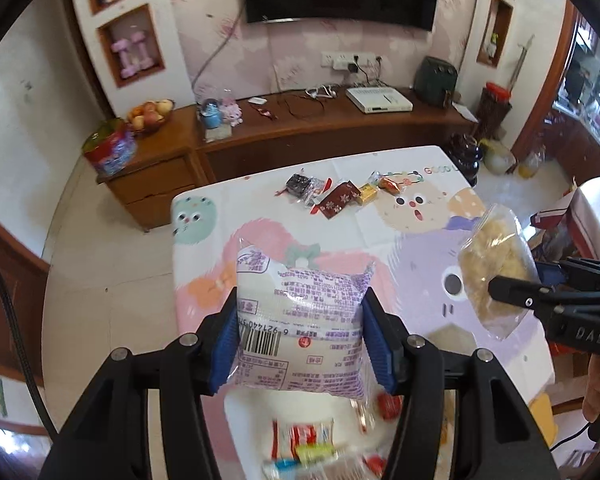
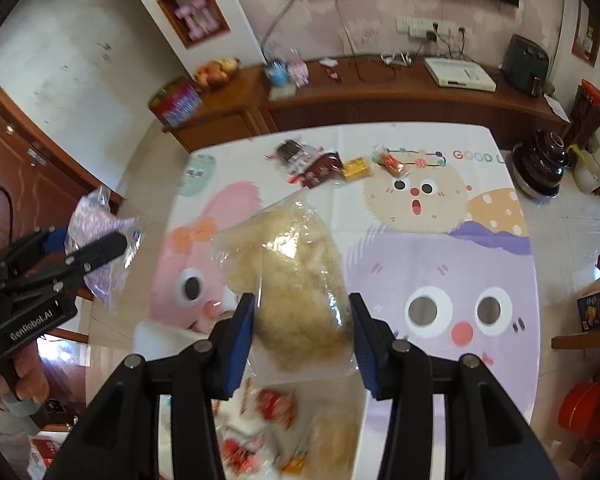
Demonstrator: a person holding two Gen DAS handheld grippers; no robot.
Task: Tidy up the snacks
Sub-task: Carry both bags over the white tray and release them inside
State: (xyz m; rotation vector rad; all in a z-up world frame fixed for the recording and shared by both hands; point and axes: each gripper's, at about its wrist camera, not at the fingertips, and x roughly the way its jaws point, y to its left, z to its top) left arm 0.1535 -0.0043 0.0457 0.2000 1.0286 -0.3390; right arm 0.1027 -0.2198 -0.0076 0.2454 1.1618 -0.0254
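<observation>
Above the near edge of the table [image 1: 204, 216], the left gripper [image 1: 300, 334] squeezed a soft, puffy snack pack [image 1: 300, 328] between its two blue pads. The pack was shiny plastic, white with purple writing and a black barcode. Its jaws were closed on it, and it was up in the air.

Beside it, the right gripper [image 2: 302, 328] held a clear, crinkly bag [image 2: 296, 272] full of pale yellow, lumpy bits. Its jaws were shut on the bag too, and the bag stuck up above the tablecloth.

Near the far edge of the table lay four small snacks [image 2: 324, 166] close together in a row: one dark, one dark red, one yellow and one orange.

Below the grippers sat a blurry pile of wrappers [image 2: 268, 420], red, white and green; I could not count them.
</observation>
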